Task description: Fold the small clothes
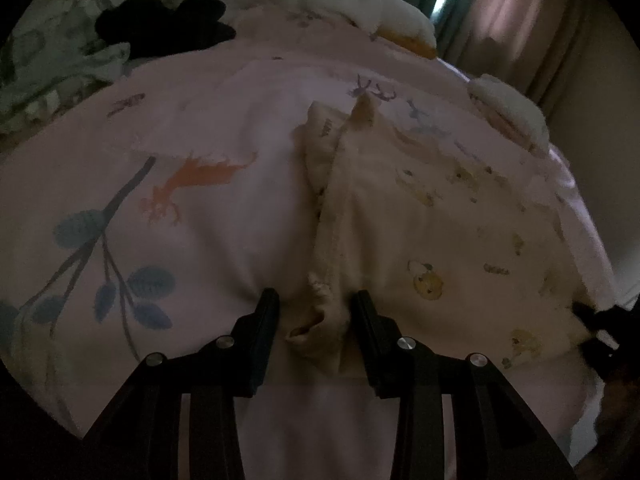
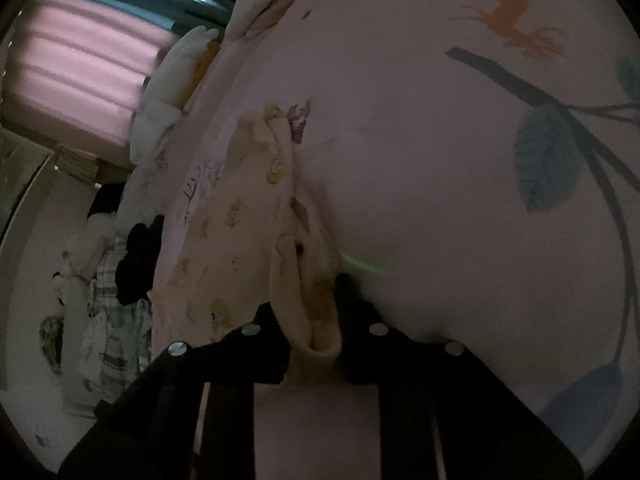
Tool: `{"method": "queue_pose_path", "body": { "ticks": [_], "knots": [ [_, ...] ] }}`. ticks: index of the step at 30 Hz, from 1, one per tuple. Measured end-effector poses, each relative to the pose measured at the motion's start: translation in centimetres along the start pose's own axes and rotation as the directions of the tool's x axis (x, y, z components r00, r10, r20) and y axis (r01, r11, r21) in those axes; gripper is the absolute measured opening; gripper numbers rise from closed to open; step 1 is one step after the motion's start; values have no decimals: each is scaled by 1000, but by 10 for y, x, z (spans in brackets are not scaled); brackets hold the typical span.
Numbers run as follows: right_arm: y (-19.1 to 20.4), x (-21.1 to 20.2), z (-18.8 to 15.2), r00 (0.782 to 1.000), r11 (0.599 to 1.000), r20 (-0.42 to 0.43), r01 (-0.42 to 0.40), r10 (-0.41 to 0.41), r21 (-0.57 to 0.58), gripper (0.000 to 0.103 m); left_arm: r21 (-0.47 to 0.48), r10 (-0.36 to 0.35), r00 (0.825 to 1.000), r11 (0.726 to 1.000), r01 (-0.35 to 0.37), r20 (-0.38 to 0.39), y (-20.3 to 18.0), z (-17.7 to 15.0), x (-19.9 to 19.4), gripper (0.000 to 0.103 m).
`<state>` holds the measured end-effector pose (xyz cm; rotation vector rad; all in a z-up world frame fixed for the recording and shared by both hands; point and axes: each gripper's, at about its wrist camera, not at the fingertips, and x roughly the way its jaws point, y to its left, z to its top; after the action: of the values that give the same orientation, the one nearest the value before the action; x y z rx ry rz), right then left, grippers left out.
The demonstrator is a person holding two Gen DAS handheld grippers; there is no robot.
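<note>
A small cream garment (image 1: 432, 216) with yellow animal prints lies on a pink bedsheet (image 1: 224, 220) printed with leaves and animals. In the left wrist view its left edge is bunched into a ridge. The near end of that ridge sits between the fingers of my left gripper (image 1: 314, 308), which stands open around it with a thin gap on the left side. In the right wrist view my right gripper (image 2: 310, 312) is shut on a folded hem of the same garment (image 2: 224, 232). The right gripper's dark tip (image 1: 588, 316) also shows at the garment's right corner in the left wrist view.
A black garment (image 1: 160, 28) and a plaid cloth (image 1: 60, 48) lie at the bed's far left. White and yellow cushions (image 1: 360, 8) sit at the far edge, another white cushion (image 1: 508, 112) at the right. Curtains (image 1: 512, 20) hang behind. The bed's edge drops off at the right.
</note>
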<state>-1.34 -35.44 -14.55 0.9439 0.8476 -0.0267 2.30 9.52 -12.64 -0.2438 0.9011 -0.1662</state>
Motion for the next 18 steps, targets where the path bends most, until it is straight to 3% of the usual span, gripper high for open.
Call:
{"method": "queue_pose_path", "body": {
  "ticks": [6, 14, 18],
  "knots": [
    [13, 6, 1, 997, 992, 21, 80, -78, -95, 14, 13, 6, 1000, 1000, -6, 2, 1, 0, -1, 38],
    [22, 4, 5, 992, 983, 27, 123, -120, -137, 12, -2, -21, 1000, 1000, 21, 0, 6, 0, -1, 38],
    [43, 3, 7, 998, 986, 28, 66, -62, -151, 10, 19, -8, 1000, 1000, 8, -7, 3, 0, -2, 38]
  ]
}}
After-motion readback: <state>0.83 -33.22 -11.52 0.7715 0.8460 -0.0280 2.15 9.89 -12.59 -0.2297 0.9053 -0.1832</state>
